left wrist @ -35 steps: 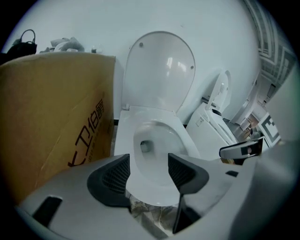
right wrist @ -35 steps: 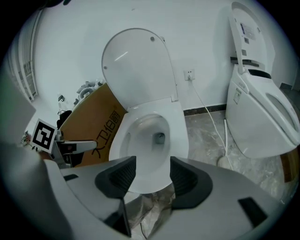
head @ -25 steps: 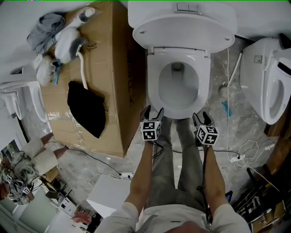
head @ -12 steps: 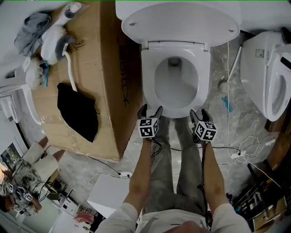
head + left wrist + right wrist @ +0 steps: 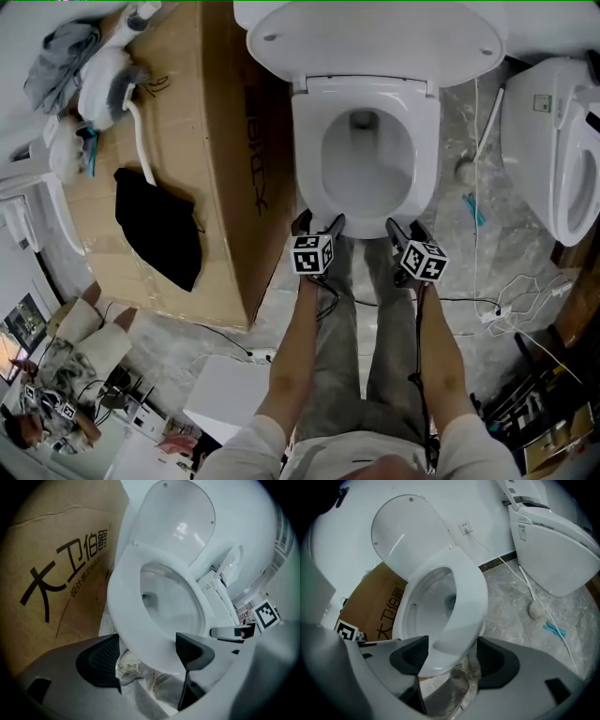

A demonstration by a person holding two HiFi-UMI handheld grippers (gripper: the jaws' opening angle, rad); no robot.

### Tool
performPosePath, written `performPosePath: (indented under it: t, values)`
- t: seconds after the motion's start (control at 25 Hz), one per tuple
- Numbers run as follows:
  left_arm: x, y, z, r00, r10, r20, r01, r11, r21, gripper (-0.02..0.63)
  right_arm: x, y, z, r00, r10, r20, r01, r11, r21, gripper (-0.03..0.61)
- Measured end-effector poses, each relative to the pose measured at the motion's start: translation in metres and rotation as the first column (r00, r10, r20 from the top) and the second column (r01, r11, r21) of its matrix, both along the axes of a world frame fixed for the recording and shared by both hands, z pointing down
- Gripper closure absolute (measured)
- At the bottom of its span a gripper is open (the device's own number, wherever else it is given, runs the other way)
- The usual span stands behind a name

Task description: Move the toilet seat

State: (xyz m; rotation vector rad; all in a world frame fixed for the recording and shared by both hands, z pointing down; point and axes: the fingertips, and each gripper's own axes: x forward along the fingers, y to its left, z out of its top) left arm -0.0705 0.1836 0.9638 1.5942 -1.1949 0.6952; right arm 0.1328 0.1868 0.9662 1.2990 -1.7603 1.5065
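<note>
Vs a sec ago: both have come fwd to the front of the bowl (image 5: 367, 164) and their jaws are opening wide. The left hand-held gripper (image 5: 319, 223) now has its tips at the front-left rim of the toilet seat (image 5: 307, 159). In its own view the seat's front edge shows btw the two pads, which stand apart and don't press on it. The right hand-held gripper (image 5: 405, 230) is at the front-right rim, same story: jaws opening, seat edge btw them, no squeeze yet. The seat lies flat on the bowl w/ the lid (image 5: 370, 37) standing up behind it and a cardboard box (image 5: 187, 141) just beside on the left. For the task: approach looks done, grasp not made, seat not yet lifted. Prob next: close on the rim both sides, then swing it up toward the lid. The rim looks smooth and glossy, so likely slippery, and uneven closing left vs right could twist it.
</note>
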Motion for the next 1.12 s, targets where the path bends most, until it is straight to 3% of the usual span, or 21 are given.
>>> performPosePath:
  t: [0.2,1.12]
  values:
    - [-0.002,0.001,-0.001,1.000,-0.004,0.001,0.004,1.000,0.010,0.262,0.002,0.001,0.001,0.999,0.014,-0.035,-0.015,1.000,-0.006,0.267]
    - [-0.002,0.001,-0.041,1.000,-0.008,0.028,0.008,0.999,0.033,0.262,0.002,0.002,-0.039,1.000,-0.002,-0.019,0.001,0.999,-0.041,0.281]
